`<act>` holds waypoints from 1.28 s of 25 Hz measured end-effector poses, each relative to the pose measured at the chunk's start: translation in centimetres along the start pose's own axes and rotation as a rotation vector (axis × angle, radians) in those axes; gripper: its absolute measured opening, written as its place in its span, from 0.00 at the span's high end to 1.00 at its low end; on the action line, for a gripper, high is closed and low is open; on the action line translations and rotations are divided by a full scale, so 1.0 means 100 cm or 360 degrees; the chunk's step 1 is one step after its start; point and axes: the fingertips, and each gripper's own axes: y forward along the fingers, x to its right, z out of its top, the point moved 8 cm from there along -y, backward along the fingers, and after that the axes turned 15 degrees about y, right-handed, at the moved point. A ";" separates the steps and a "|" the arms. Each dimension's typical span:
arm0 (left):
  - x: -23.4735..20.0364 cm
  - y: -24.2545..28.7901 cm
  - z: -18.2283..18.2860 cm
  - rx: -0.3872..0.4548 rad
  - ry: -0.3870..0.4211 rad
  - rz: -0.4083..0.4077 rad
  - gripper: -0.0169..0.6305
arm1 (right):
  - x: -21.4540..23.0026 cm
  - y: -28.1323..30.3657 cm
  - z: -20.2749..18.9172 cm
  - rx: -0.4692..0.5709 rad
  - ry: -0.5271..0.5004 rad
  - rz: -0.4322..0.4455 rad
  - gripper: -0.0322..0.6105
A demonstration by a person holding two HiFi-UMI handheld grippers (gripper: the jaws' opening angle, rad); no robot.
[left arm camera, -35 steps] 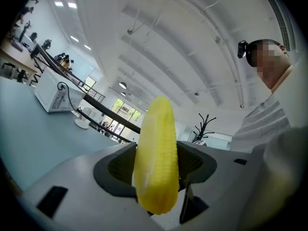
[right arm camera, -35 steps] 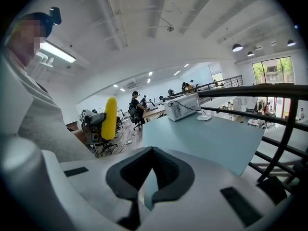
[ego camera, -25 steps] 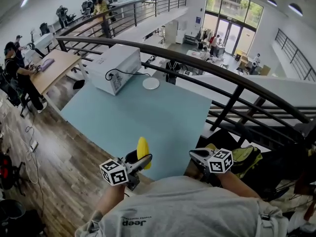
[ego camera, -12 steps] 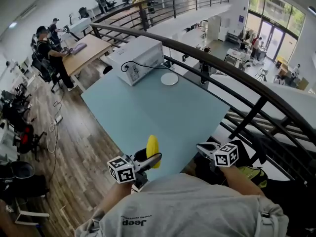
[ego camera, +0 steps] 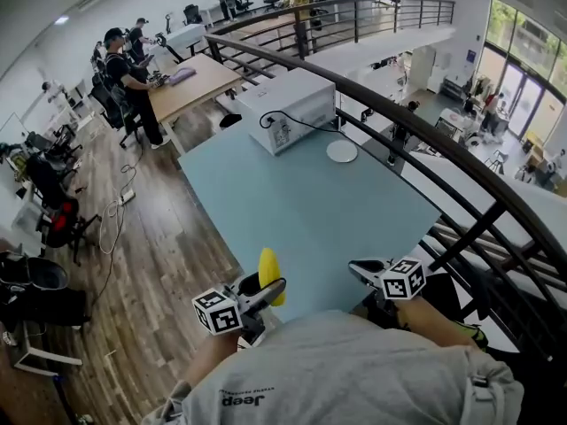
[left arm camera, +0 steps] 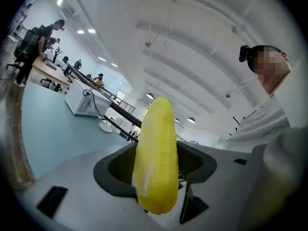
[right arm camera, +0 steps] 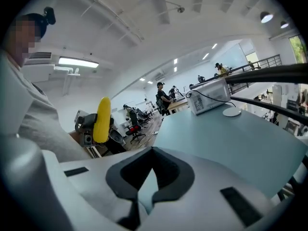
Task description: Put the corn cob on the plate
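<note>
A yellow corn cob (ego camera: 269,273) stands upright between the jaws of my left gripper (ego camera: 270,289), which is shut on it over the near edge of the light blue table (ego camera: 301,220). In the left gripper view the cob (left arm camera: 156,153) fills the middle, with both pads against its lower half. A small white plate (ego camera: 342,151) lies at the table's far end, also seen as the plate (left arm camera: 105,127) and the plate (right arm camera: 232,112). My right gripper (ego camera: 357,271) hovers at the near right edge with its jaws together and nothing in them. From the right gripper (right arm camera: 144,196), the cob (right arm camera: 101,119) shows at the left.
A white box-shaped appliance (ego camera: 288,109) with a black cable stands beside the plate at the far end. A dark metal railing (ego camera: 425,140) runs along the table's right side. Wooden floor (ego camera: 168,237) lies to the left, with people at desks (ego camera: 133,60) beyond.
The head view has swung, so the table and plate have slid right in the picture. Both grippers stay by the near edge, and the cob remains in the left one.
</note>
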 end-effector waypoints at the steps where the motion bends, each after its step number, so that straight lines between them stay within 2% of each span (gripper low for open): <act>1: -0.010 -0.008 0.002 0.0025 -0.0001 0.0004 0.57 | -0.005 0.009 0.006 -0.0008 -0.0024 -0.0009 0.92; 7: -0.066 -0.049 -0.001 0.0080 -0.0025 0.0003 0.57 | -0.032 0.049 0.017 -0.0046 -0.0065 -0.0111 0.92; 12: -0.118 -0.071 -0.009 0.0008 0.0039 0.0001 0.57 | -0.041 0.080 0.019 -0.0049 -0.0060 -0.0197 0.92; 18: -0.146 -0.028 0.005 -0.0120 0.0099 -0.0039 0.57 | -0.027 0.060 0.049 0.0031 -0.0052 -0.0261 0.92; 21: -0.153 0.019 0.023 -0.0187 0.0210 -0.0059 0.57 | 0.007 0.043 0.069 0.0082 -0.0044 -0.0275 0.92; 24: -0.167 0.077 0.043 -0.0295 0.0333 -0.0039 0.57 | 0.056 0.038 0.091 0.0142 -0.0049 -0.0226 0.92; 28: -0.193 0.174 0.060 -0.0378 0.0339 0.0020 0.57 | 0.142 0.032 0.132 0.0222 -0.0061 -0.0152 0.92; 32: -0.236 0.264 0.064 -0.0517 0.0356 0.0064 0.57 | 0.232 0.065 0.173 0.0306 -0.0040 -0.0123 0.92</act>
